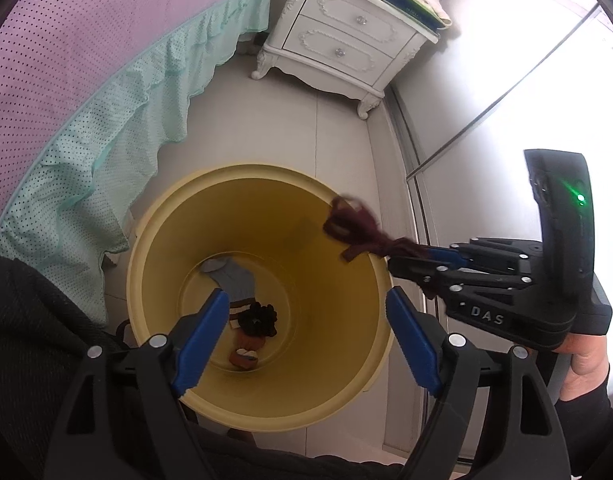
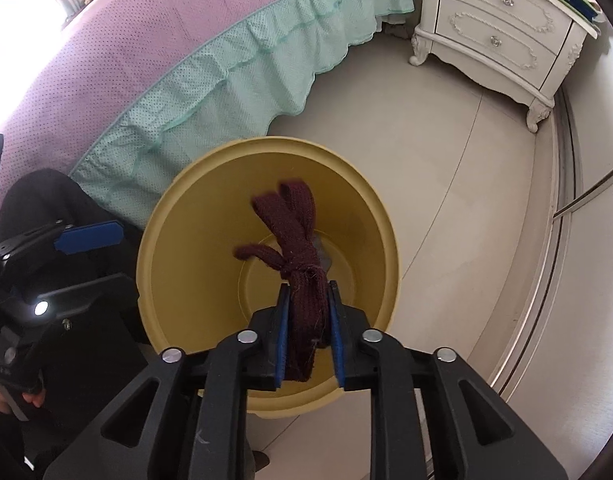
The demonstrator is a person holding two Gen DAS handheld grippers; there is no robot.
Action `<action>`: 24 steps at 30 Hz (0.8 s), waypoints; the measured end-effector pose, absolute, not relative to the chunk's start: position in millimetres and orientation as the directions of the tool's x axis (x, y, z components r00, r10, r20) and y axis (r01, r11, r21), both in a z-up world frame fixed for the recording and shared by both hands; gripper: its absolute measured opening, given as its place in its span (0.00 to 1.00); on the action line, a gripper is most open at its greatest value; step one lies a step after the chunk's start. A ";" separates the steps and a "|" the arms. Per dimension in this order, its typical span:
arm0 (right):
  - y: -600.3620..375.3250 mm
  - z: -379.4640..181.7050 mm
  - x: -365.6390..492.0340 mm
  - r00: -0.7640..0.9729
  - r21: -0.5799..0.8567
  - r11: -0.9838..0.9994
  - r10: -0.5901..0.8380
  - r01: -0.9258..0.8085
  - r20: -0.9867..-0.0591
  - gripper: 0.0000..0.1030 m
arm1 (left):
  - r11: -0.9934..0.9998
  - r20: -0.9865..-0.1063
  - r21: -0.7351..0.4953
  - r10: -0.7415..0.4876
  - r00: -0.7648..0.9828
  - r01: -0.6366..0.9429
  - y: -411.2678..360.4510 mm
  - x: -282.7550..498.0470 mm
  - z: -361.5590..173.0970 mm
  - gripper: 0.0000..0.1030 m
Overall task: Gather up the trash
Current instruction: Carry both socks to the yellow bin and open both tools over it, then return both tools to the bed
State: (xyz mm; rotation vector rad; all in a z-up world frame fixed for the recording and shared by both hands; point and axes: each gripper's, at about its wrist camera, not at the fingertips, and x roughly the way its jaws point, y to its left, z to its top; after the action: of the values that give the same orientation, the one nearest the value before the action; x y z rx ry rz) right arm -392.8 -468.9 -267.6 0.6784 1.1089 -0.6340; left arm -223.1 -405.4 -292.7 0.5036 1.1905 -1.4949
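1. Knitted maroon strip (image 2: 302, 276), knotted: held between the pads of the right tongs (image 2: 308, 336), hanging over the mouth of the yellow bin (image 2: 386, 240). The jaws stand narrow, close on either side of the cloth.
2. Step in hand, judged: release. Part the jaws fully while centred above the opening, so the loose ends clear the rim.
3. Left tongs (image 1: 306, 340): wide apart, empty, above the bin.
4. Left wrist view alone shows the bin floor: a grey sock (image 1: 234, 280) and dark scraps (image 1: 258, 320).
5. Right wrist view alone shows the pads' contact.
6. Bed skirt (image 2: 226, 80) and nightstand (image 2: 506, 32) nearby.
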 end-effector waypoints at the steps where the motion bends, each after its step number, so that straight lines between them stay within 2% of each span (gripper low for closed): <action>1: -468.8 -268.3 -392.0 0.319 0.174 0.640 -0.117 0.748 -0.941 0.25 | 0.113 -0.823 -0.402 -0.480 -0.304 0.909 -405.5 -223.1 -292.9 0.79; 5: -468.8 -268.4 -389.8 0.316 0.170 0.642 -0.119 0.747 -0.941 0.28 | 0.111 -0.826 -0.398 -0.476 -0.303 0.911 -406.6 -223.5 -293.0 0.79; 18: -465.0 -248.2 -386.5 0.316 0.128 0.662 -0.172 0.739 -0.933 0.28 | 0.109 -0.828 -0.392 -0.474 -0.299 0.913 -408.6 -222.0 -294.4 0.80; 22: -457.1 -224.5 -378.9 0.371 0.113 0.701 -0.227 0.705 -0.900 0.28 | 0.127 -0.811 -0.355 -0.535 -0.238 0.926 -400.8 -219.7 -280.1 0.80; 24: -451.1 -210.1 -371.1 0.413 0.108 0.724 -0.259 0.681 -0.873 0.28 | 0.156 -0.814 -0.285 -0.560 -0.153 0.946 -394.0 -217.5 -267.1 0.80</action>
State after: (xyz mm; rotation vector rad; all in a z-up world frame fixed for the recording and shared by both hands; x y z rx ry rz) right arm -371.1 -451.1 -210.1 0.4946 0.9771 -0.6220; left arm -217.5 -394.0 -267.1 0.4960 1.0332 -1.4129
